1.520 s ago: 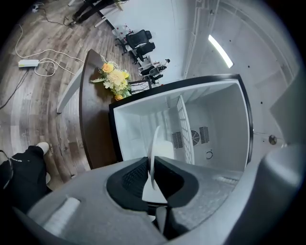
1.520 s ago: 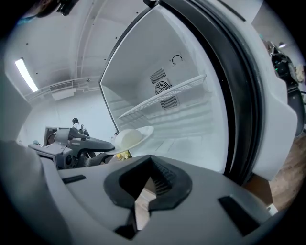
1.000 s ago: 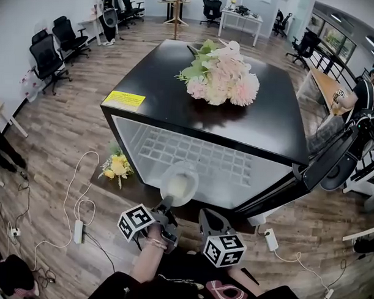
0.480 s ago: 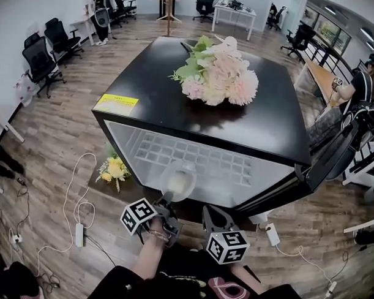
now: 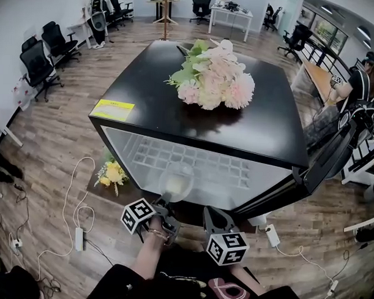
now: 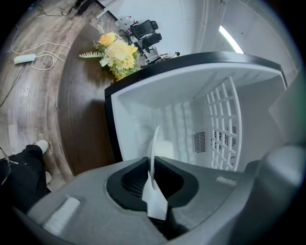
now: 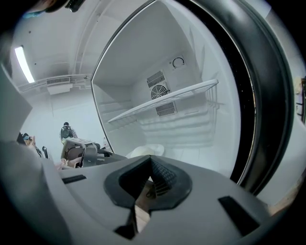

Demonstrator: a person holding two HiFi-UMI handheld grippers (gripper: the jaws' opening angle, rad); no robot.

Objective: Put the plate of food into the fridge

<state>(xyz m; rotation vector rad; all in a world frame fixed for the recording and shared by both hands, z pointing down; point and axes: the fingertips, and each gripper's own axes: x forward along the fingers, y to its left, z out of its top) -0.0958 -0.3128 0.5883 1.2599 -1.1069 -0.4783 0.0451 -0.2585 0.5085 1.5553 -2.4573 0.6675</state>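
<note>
plate (image 5: 177, 179) clamped in left tongs (image 5: 166, 203) near fridge (image 5: 140, 89).

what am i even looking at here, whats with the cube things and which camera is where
There is no robot here. A person holds a two-jaw hand tool in each hand, and the marker cubes are part of those tools. The head view comes from a camera on the person's head, looking down. The other two views come from cameras riding on each tool, looking along its jaws.

In front stands a black fridge with its door swung open to the right. Pink flowers lie on its top, and a yellow bunch lies low by its left side.

The left gripper is clamped on the rim of a plate of pale food, held at the fridge's opening. Its own view shows the plate edge-on. The right gripper is shut and empty, facing the white inside and a wire shelf.
</note>
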